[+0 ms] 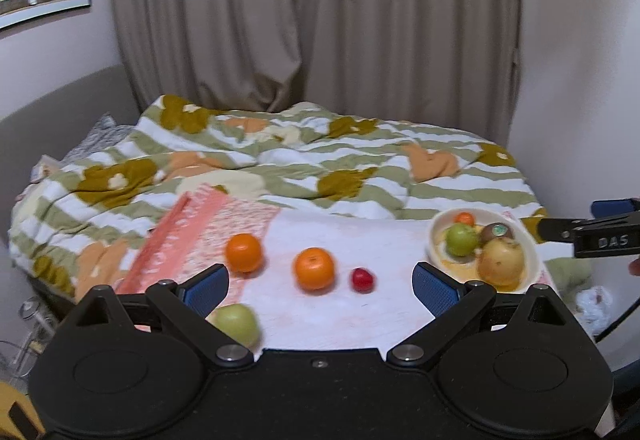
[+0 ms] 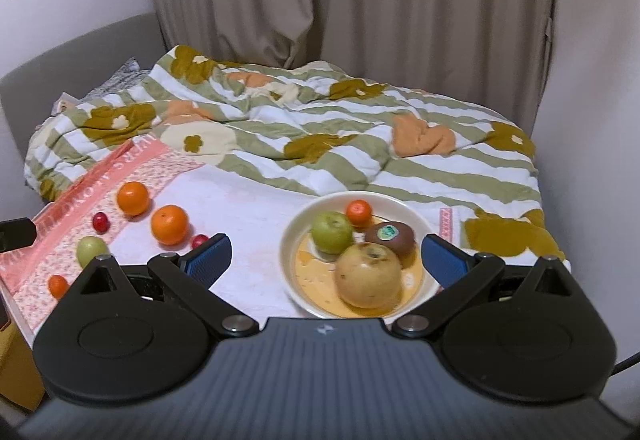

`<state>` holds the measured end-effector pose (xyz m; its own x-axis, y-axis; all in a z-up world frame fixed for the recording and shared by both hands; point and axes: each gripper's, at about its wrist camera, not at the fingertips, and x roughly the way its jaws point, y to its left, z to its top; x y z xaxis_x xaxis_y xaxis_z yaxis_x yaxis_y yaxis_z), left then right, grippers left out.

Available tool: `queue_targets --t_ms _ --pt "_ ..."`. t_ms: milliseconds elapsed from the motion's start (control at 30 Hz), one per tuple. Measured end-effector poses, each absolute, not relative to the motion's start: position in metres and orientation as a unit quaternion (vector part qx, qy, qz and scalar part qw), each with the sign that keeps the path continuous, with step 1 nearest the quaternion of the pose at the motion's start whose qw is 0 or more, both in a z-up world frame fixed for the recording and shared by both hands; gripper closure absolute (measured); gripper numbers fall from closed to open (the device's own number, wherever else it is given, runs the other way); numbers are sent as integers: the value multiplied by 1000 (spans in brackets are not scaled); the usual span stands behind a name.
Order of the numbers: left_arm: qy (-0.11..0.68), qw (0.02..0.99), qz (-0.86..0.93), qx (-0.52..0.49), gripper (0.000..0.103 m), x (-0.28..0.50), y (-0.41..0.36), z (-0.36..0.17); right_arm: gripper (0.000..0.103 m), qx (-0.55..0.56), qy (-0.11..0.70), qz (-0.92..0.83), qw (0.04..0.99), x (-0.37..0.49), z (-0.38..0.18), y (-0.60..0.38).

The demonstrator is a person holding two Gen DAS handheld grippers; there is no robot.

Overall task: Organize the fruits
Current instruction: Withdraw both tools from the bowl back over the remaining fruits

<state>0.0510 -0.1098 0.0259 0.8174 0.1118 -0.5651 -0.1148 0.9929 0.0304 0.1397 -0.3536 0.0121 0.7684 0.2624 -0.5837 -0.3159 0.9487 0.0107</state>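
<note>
A cream bowl on the white cloth holds a yellow apple, a green apple, a kiwi and a small orange. The bowl also shows in the left wrist view. Loose on the cloth lie two oranges, a red fruit and a green apple. My left gripper is open and empty above the loose fruits. My right gripper is open and empty, with the bowl between its fingers. The right view shows a second red fruit and a small orange.
A striped floral duvet covers the bed behind the cloth. A pink patterned towel lies at the left. Curtains hang at the back. The right gripper's finger shows at the right edge of the left view.
</note>
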Motion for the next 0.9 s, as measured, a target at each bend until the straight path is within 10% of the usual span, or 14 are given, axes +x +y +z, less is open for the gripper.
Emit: queue_targets --t_ms 900 --pt "375 924 -54 53 3 52 72 -41 0 -53 345 131 928 104 -32 -157"
